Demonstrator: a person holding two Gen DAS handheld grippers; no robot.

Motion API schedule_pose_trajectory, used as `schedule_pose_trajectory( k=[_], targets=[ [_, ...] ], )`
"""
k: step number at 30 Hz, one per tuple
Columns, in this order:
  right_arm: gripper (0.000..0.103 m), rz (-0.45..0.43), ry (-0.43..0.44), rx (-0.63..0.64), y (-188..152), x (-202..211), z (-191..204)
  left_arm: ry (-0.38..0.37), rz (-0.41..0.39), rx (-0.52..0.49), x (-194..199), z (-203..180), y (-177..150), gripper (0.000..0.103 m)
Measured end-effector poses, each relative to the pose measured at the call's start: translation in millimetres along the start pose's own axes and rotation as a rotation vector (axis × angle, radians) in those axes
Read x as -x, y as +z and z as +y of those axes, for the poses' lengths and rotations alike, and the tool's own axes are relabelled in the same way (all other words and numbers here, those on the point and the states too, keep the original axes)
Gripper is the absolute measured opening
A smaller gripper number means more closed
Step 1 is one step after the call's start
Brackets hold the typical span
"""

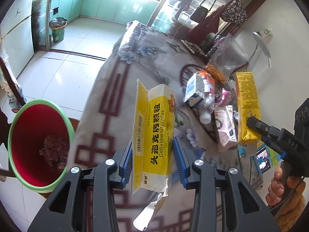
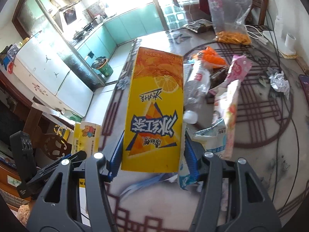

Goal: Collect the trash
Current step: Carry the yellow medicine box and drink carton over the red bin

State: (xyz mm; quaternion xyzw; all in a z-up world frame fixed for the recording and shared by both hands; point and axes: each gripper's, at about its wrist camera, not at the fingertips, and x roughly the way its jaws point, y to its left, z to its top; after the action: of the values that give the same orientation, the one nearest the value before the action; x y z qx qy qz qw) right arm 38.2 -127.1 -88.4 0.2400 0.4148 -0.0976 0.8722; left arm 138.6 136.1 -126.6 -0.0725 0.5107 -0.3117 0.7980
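Grippers hold one box each. At the bottom middle of its view, the left gripper pinches a yellow medicine box above the table. The right gripper pinches a tall orange tea carton. One red bin, at lower left in the left view, has crumpled brown trash inside. One clear bag, at upper right in the right view, has orange snacks in it.

Table, left wrist view: waste bin on the floor off its left edge, holding crumpled scraps. On the table, right of centre: small milk carton lying over a plastic bottle; zip bag of snacks behind them. Medicine box above the table's left part; tea carton right of the bottle.
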Motion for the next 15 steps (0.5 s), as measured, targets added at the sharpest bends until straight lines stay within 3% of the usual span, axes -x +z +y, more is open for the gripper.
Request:
schedule_pose_trajectory(
  k=[15],
  targets=[
    [0.055, 0.032, 0.053, 0.089, -5.1, -24.2, 71.4, 0.035, -0.034, 0.061, 25.0, 60.7, 10.2, 0.037]
  ],
)
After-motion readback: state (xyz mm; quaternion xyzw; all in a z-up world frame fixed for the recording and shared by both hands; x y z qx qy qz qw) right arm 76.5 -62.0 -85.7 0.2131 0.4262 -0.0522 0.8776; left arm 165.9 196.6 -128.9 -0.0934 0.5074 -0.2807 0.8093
